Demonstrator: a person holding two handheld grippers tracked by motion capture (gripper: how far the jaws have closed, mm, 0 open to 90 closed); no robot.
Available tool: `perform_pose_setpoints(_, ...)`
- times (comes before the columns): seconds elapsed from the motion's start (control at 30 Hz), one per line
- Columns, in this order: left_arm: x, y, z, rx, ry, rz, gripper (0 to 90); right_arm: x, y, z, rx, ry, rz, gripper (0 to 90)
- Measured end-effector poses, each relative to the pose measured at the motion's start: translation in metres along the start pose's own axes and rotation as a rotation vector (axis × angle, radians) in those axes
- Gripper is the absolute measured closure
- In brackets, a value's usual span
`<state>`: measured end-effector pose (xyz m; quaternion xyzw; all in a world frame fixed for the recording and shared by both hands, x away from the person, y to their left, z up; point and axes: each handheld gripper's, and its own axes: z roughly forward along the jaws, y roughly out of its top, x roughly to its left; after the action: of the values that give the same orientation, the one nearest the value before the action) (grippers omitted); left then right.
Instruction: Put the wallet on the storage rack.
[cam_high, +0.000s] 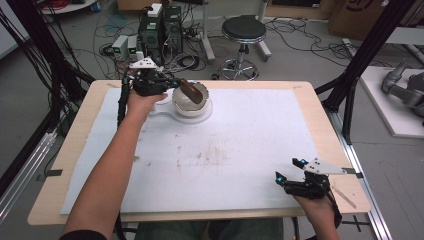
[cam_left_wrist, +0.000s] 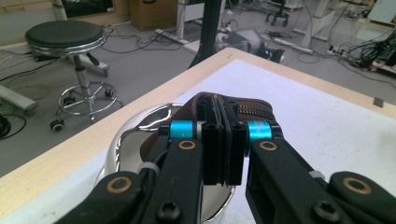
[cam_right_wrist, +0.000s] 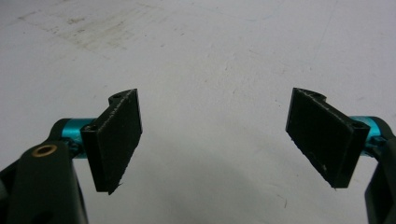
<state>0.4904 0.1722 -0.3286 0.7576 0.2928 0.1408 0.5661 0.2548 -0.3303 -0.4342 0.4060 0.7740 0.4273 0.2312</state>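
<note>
A brown zippered pouch hangs half over a shiny metal bowl, and my left gripper is shut on the pouch's near edge. From above, the left gripper sits at the far left of the table, with the pouch resting across the top of the bowl. The bowl stands on a pale round base. Far from it, near the table's front right corner, my right gripper is open. In the right gripper view its pads stand wide apart over bare white mat, the right gripper holding nothing.
A white mat with a faint stain in its middle covers the wooden table. Beyond the far edge stand a round stool and computer boxes among cables. Black frame posts rise at both sides.
</note>
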Motion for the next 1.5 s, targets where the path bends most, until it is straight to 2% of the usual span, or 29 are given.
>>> perform_pose_setpoints(0.17, 0.006, -0.012, 0.007, 0.026, 0.008, -0.024, 88.2, 0.0, 0.0, 0.0, 0.005, 0.002, 0.001, 18.5)
perform_pose_setpoints(0.27, 0.008, -0.021, 0.012, 0.068, 0.016, -0.028, 88.2, 0.0, 0.0, 0.0, 0.004, -0.001, 0.001, 18.6)
perform_pose_setpoints(0.4, 0.01, -0.032, 0.015, 0.052, 0.002, -0.063, 88.1, 0.001, 0.0, 0.0, 0.004, 0.0, -0.002, 18.6)
perform_pose_setpoints(0.5, 0.01, -0.031, 0.013, 0.063, 0.01, -0.065, 87.2, 0.002, 0.0, 0.0, 0.005, -0.001, -0.001, 18.5)
perform_pose_setpoints(0.6, 0.009, -0.029, 0.011, 0.066, 0.032, -0.086, 65.3, 0.003, 0.001, 0.001, 0.004, 0.003, -0.005, 18.5)
perform_pose_setpoints(0.67, 0.008, -0.028, 0.009, 0.066, 0.045, -0.103, 55.0, 0.003, 0.002, 0.001, 0.003, 0.004, -0.007, 18.6)
perform_pose_setpoints(0.73, 0.007, -0.026, 0.006, 0.064, 0.048, -0.109, 49.0, 0.004, 0.002, 0.001, 0.003, 0.007, -0.012, 18.5)
perform_pose_setpoints(0.93, 0.001, -0.019, -0.005, 0.052, 0.059, -0.103, 38.2, 0.005, 0.003, 0.001, -0.001, 0.009, -0.013, 18.6)
perform_pose_setpoints(1.1, -0.004, -0.017, -0.015, 0.036, 0.039, -0.099, 32.1, 0.004, 0.005, 0.002, -0.005, 0.011, -0.016, 18.6)
perform_pose_setpoints(1.23, -0.009, -0.021, -0.022, 0.034, 0.021, -0.093, 30.9, 0.004, 0.006, 0.004, -0.008, 0.014, -0.013, 18.5)
perform_pose_setpoints(1.5, -0.025, -0.032, -0.036, 0.052, -0.01, -0.042, 30.6, 0.003, 0.012, 0.012, -0.021, 0.029, -0.012, 18.5)
